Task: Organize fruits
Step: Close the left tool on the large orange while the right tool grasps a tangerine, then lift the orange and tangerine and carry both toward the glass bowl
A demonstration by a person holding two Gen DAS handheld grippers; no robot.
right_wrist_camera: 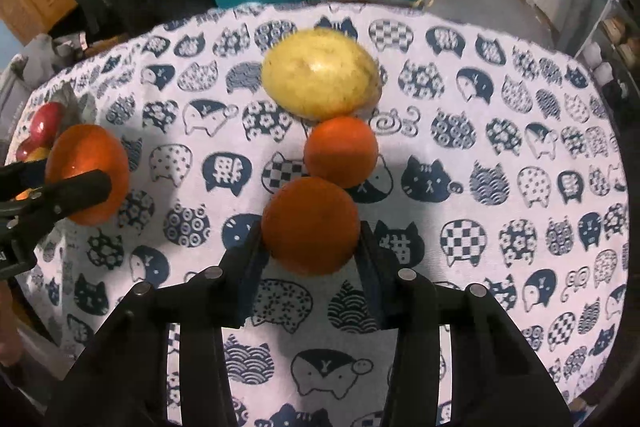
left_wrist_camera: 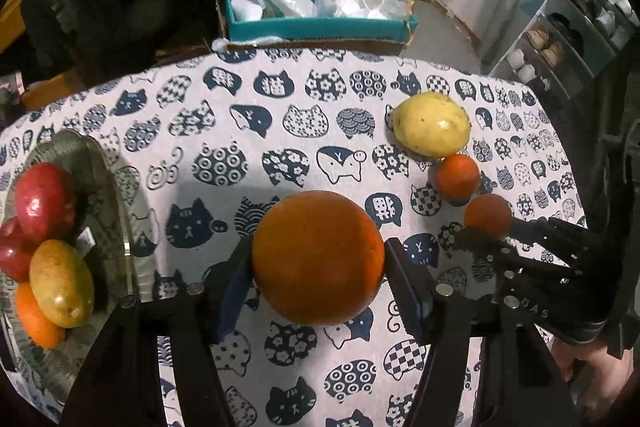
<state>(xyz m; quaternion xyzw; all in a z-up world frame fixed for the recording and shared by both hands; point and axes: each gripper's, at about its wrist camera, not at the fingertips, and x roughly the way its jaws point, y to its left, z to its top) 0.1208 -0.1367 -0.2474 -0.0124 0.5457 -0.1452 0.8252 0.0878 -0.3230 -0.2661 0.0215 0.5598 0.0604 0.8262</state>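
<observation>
— On the cloth-covered table (left_wrist_camera: 224, 131): a plate (left_wrist_camera: 100, 187) at left, bearing several fruits.

— At right, in a row: mango (right_wrist_camera: 320, 73) farthest, small orange (right_wrist_camera: 341, 151) touching it, nearer orange (right_wrist_camera: 310, 225) in front. Behind the table, a box (left_wrist_camera: 320, 27).

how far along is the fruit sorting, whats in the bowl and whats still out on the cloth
Done: the bowl already holds two red fruits, a yellow-green one and an orange one. In hand: the left gripper is shut on a large orange, and the right gripper is shut on a small orange. Left: another small orange and a yellow fruit still sit on the tablecloth.
</observation>
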